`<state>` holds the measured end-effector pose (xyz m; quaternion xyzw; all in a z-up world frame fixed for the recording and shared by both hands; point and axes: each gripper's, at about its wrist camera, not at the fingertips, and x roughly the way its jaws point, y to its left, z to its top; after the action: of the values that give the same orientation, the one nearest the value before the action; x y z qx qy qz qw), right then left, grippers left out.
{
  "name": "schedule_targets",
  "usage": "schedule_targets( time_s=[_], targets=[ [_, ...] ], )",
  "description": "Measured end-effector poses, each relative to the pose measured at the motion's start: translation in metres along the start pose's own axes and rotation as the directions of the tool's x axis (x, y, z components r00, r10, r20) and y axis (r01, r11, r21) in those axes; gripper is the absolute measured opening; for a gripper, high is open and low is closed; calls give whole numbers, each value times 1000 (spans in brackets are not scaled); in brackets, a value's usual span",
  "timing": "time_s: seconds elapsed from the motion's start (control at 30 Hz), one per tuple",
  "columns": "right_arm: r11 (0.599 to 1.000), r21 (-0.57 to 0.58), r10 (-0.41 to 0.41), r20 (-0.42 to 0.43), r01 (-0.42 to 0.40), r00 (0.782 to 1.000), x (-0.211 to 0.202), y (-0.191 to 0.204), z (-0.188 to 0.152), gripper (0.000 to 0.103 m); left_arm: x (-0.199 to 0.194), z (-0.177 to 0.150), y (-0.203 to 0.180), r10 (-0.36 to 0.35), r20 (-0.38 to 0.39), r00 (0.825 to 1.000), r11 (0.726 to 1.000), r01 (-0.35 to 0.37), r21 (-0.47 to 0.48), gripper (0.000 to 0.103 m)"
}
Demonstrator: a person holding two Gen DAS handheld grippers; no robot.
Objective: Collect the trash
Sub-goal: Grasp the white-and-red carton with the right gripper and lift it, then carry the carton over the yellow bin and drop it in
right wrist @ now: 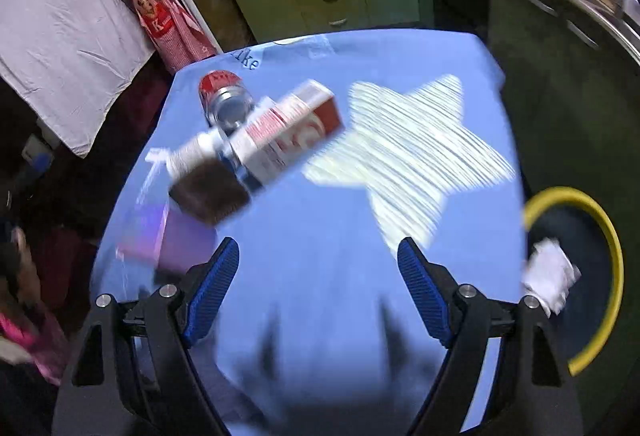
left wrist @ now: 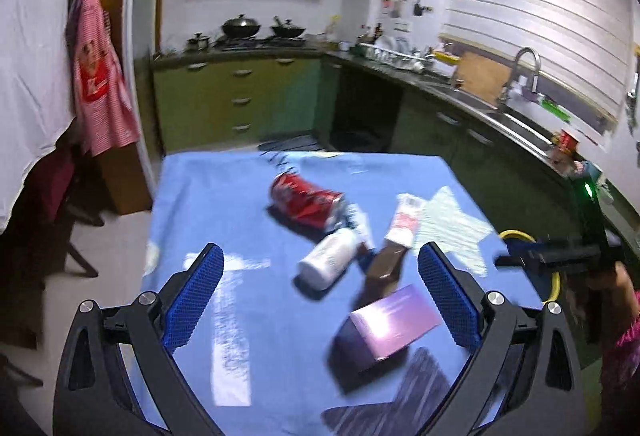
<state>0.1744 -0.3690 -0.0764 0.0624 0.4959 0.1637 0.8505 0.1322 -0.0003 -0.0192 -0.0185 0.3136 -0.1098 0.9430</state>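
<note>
Both tongs (left wrist: 320,296) (right wrist: 318,292) gape empty; one white scrap (right wrist: 550,276) lies in the yellow-rimmed bin (right wrist: 600,220), can (left wrist: 306,202), bottle (left wrist: 328,264) and boxes (left wrist: 386,328) beside it remain.

Cloth (left wrist: 248,220) on table: matt blue fabric, smooth. Can (left wrist: 306,201): glossy red metal, dented. Bottle (left wrist: 329,263): smooth white plastic. Purple box (left wrist: 386,320): glossy cardboard. Carton (right wrist: 290,132): printed card. Gripper pads (left wrist: 196,300): blue, ribbed, rubbery; frames matt black plastic.
</note>
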Motion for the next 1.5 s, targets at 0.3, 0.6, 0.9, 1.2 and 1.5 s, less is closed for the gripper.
schedule_targets(
  time_s=[0.3,0.6,0.9,1.2,1.5],
  targets=[
    [980,187,-37,-160,67,986,81,29,97,77,7,-10,12,-15,4,1000,1000,15,18,96],
    [941,287,-89,-308,181,947,129,23,116,67,9,-16,18,-37,10,999,999,36,36,97],
    [941,255,-114,-382,223,917,145,21,114,49,8,-21,29,-44,6,999,999,44,19,97],
    [961,130,-181,-372,244,910,127,13,106,34,10,-23,27,-37,-7,999,999,37,14,98],
    [982,108,-127,-249,158,960,33,-7,71,34,9,-21,12,-45,-6,999,998,45,36,98]
  ],
)
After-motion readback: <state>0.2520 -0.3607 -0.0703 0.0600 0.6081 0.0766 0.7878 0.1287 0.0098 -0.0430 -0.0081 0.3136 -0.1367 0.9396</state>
